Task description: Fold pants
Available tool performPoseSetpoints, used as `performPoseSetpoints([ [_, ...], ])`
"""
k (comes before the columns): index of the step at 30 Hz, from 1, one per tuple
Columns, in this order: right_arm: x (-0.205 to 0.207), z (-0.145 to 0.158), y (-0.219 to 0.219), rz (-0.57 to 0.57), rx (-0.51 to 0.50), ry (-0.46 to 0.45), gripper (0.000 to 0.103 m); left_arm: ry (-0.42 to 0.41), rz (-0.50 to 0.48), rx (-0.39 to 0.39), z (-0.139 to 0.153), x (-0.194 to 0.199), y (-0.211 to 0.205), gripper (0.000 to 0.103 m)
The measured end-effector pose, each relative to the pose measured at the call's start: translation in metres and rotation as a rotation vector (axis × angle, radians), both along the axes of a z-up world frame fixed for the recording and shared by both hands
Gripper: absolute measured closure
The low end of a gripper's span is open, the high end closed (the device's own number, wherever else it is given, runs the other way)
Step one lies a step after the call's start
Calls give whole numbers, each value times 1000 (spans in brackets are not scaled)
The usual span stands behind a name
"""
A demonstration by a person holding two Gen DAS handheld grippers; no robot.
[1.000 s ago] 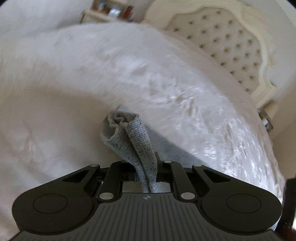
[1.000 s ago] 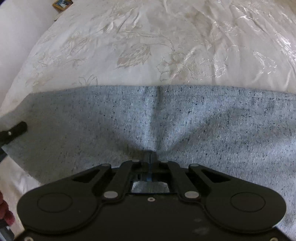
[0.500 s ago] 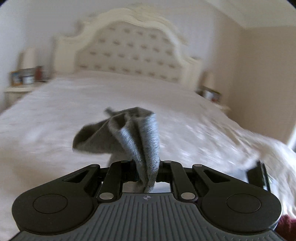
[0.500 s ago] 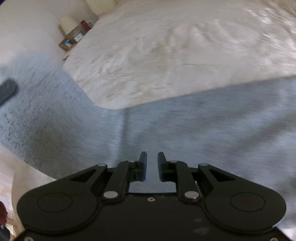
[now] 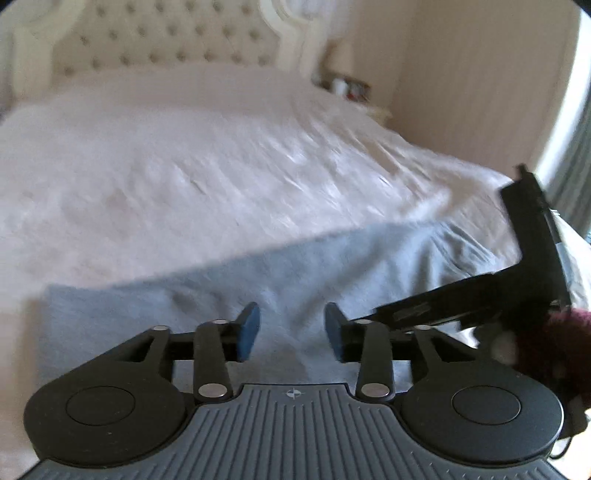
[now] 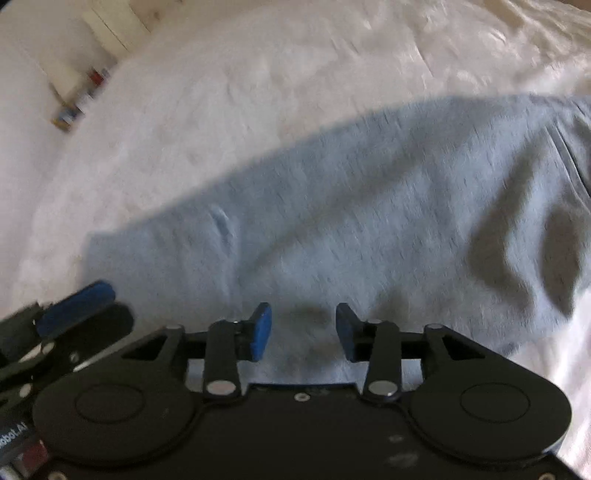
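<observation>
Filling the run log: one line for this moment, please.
left claw open | right claw open | grey knit pants released, flat on white bedspread

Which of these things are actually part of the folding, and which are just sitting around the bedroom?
Part of the job:
grey pants, lying on the bed
left gripper, open
right gripper, open

Just there:
white bedspread
tufted headboard
bedside table with small items
</observation>
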State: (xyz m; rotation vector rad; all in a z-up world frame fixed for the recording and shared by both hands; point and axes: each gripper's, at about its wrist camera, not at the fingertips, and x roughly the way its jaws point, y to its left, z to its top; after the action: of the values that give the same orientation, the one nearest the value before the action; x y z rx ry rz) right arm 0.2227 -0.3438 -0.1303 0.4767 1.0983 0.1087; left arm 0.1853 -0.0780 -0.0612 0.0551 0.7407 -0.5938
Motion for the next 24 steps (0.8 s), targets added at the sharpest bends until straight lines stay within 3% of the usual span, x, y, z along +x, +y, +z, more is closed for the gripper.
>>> performPoseSetpoints([
  [2,4,8,1,2,62,-57,29,-3,102,22,-1,5,19,57],
  [4,13,9,12,27,92,-80,16,62,229,52,-13,22,43,57],
  [6,14,4,21,62,111,-77,16,154,338,77,-33,40,65,57],
  [8,26,-9,30,85,111,-44,16,242,382,95,-54,54,84,57],
  [11,35,-30,40,81,111,11,14,387,340,102,-88,67,99,56],
  [14,35,-38,42,69,115,28,14,377,283,115,-91,73,98,54],
  [15,35,-38,44,72,120,28,16,380,279,110,-90,77,98,52],
  [16,37,-38,45,80,132,29,30,380,282,98,-87,76,97,52],
  [17,40,-39,50,91,147,35,60,374,291,86,-85,77,98,51],
  [19,50,-40,61,111,156,70,90,349,316,64,-77,75,100,51],
  [24,47,0,57,155,97,-44,96,272,345,-10,-43,68,116,45],
])
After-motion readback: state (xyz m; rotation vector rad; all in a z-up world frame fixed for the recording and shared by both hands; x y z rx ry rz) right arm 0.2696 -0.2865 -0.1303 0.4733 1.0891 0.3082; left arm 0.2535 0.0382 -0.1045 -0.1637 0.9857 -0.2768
